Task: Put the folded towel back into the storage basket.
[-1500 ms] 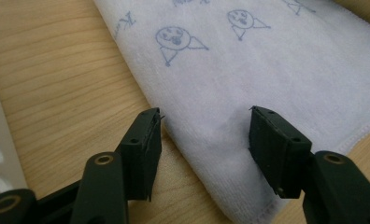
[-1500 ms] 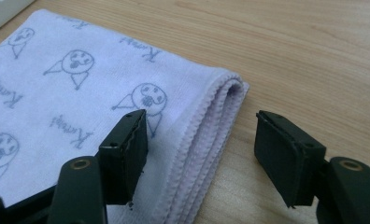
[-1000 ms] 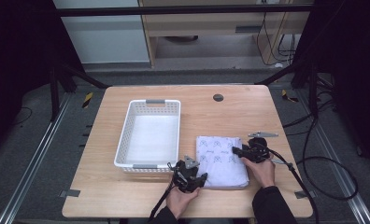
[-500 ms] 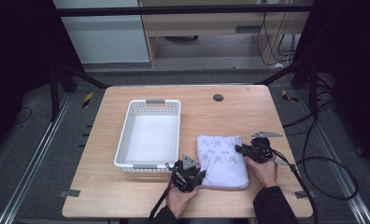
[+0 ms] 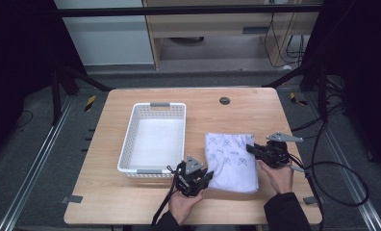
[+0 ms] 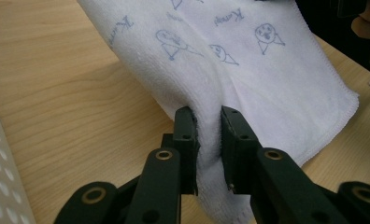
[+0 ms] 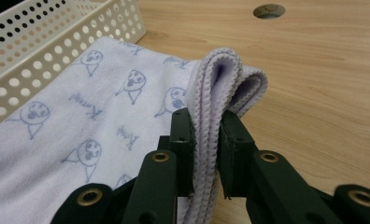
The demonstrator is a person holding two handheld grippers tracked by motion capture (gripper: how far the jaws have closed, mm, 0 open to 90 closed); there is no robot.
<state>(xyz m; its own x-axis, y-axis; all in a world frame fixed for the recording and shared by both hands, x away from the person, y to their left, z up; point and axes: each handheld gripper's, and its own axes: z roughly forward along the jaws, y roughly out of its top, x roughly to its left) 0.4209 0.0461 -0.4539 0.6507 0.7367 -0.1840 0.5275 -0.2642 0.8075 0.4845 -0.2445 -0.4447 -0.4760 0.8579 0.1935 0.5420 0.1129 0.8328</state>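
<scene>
A white folded towel [image 5: 229, 159] printed with small blue faces lies on the wooden table [image 5: 256, 110], right of a white perforated basket [image 5: 152, 105]. My left gripper [image 5: 209, 176] is at the towel's near left corner. In the left gripper view, the left gripper [image 6: 209, 126] is shut on a pinched fold of the towel [image 6: 248, 60], which rises off the wood. My right gripper [image 5: 250, 148] is at the towel's right edge. In the right gripper view, the right gripper [image 7: 206, 130] is shut on the stacked hems of the towel [image 7: 80, 126], lifted clear of the table.
The basket [image 7: 57, 51] is empty and stands just left of the towel. A round cable hole [image 5: 224, 100] sits in the table beyond the towel. Cables trail off the table's right side. Bare wood surrounds the towel at right and front.
Both grippers have closed on the towel's edges and risen a little, lifting the near left corner and the right edge off the table.
</scene>
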